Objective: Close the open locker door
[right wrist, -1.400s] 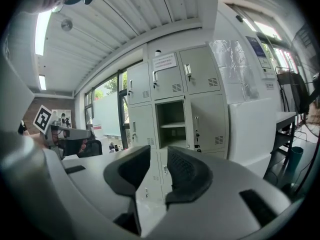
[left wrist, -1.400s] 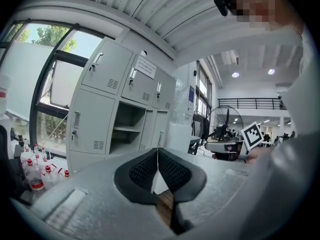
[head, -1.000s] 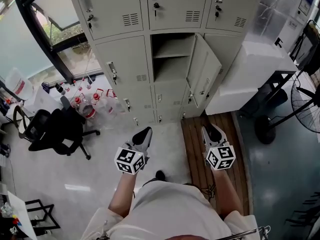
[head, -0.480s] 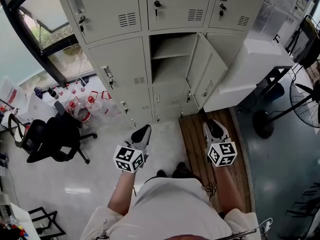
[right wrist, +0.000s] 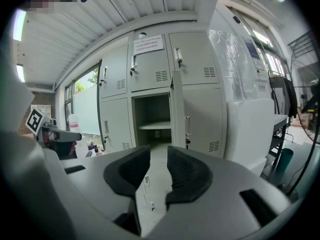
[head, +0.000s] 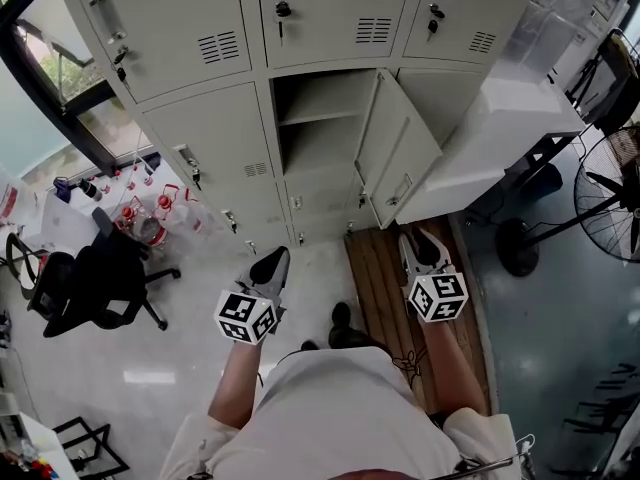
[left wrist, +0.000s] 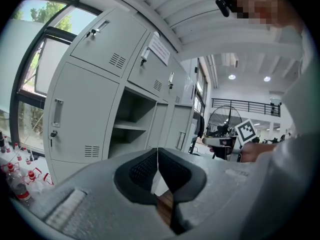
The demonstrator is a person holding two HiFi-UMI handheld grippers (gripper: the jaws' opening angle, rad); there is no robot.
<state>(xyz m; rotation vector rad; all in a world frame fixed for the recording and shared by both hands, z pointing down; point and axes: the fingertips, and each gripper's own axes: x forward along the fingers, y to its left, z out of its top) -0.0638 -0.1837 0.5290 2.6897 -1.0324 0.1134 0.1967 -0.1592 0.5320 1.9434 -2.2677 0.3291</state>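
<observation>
Overhead, the head view puts the open locker door (head: 395, 158) at about one o'clock from the middle, swung out to the right of its compartment (head: 318, 118). The left gripper (head: 272, 262) and right gripper (head: 420, 244) sit below, well apart from it. In the left gripper view the pads are clenched tip to tip on nothing, with the compartment at eleven o'clock. In the right gripper view the jaws stand released and empty, with the door edge-on at twelve o'clock.

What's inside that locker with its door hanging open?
One shelf shows inside the open locker, with nothing visible on it. The space below the shelf is shadowed, and its floor cannot be made out.
</observation>
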